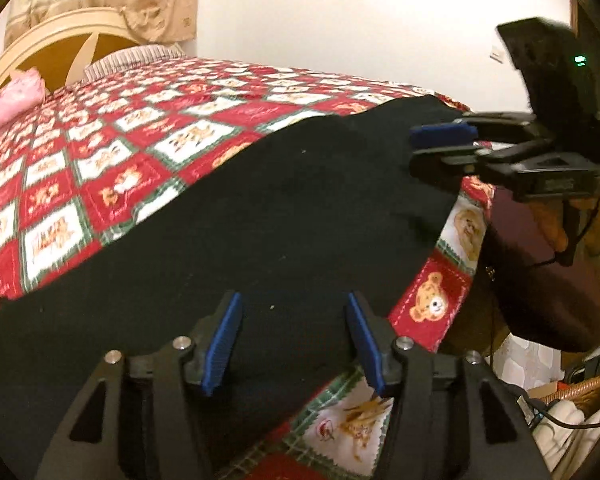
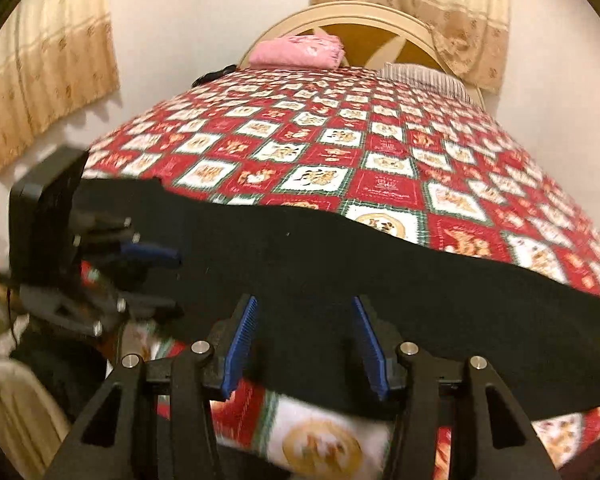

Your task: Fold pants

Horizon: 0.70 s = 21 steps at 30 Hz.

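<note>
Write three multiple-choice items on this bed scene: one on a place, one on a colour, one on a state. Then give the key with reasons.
1. Where does the pink folded cloth lie?
A. on the black pants
B. at the head of the bed, by the headboard
C. on the floor

2. What colour are the pants on the quilt?
A. black
B. blue
C. grey

3. How do the jaws of the left gripper and the right gripper stand?
A. both clamped on the pants
B. left clamped, right apart
C. both apart, with nothing pinched

Key: B, since the pink cloth sits at the far end against the arched headboard; A, since the cloth laid across the quilt is plain black; C, since each wrist view shows a clear gap between the blue pads, with the pants lying flat beneath.
</note>
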Available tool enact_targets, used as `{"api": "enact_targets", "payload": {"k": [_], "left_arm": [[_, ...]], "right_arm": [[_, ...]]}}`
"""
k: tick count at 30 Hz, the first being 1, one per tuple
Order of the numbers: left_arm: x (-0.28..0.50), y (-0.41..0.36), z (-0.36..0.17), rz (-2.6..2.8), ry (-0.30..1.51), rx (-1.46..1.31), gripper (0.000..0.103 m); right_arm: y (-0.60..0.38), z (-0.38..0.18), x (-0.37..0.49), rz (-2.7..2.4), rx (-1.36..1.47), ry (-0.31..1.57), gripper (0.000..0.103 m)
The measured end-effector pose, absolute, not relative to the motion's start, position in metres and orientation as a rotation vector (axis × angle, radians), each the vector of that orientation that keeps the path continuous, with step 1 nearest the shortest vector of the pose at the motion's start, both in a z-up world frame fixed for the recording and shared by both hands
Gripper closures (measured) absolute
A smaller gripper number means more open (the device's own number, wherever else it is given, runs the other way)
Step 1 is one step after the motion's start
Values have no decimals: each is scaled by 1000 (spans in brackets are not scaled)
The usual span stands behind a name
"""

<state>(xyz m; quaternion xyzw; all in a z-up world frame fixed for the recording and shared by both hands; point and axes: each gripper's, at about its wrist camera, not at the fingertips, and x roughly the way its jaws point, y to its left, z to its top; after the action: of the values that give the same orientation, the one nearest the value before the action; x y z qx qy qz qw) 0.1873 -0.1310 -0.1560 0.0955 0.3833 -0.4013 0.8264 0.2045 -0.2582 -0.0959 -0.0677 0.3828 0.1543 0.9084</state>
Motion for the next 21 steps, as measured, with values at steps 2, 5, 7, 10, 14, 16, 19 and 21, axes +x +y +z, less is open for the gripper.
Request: {"api": "enact_targets", "payload": {"k": [2,5,7,10,14,16,19,21], "left_arm": [[188,-130,-157,-854,821,189,45],[189,-129,-160,-855,831,195,44],[189,-130,-162,-854,833,204,41],[187,-129,-160,-851,831,204,40],[185,-123,-161,-840,839,188,40],[183,-119,-158,-825,839,181,40],[181,-106,-152,-788,822,180,39],[181,-91,-147,-746,798,179,32]], "right_arm": [[-260,-107,215,280,-130,825,52],[-277,-123,223,229,-85,883,52],[-283,-122,220,238,-66,872,52],[-276,-119,216,195,-132,876,52],[-266,-110,206,202,-139,846,52],[-259,-110,203,230,-137,835,51],[-245,-128,207,249,-170,862,49],[-239,-135,204,234,-203,832,45]]}}
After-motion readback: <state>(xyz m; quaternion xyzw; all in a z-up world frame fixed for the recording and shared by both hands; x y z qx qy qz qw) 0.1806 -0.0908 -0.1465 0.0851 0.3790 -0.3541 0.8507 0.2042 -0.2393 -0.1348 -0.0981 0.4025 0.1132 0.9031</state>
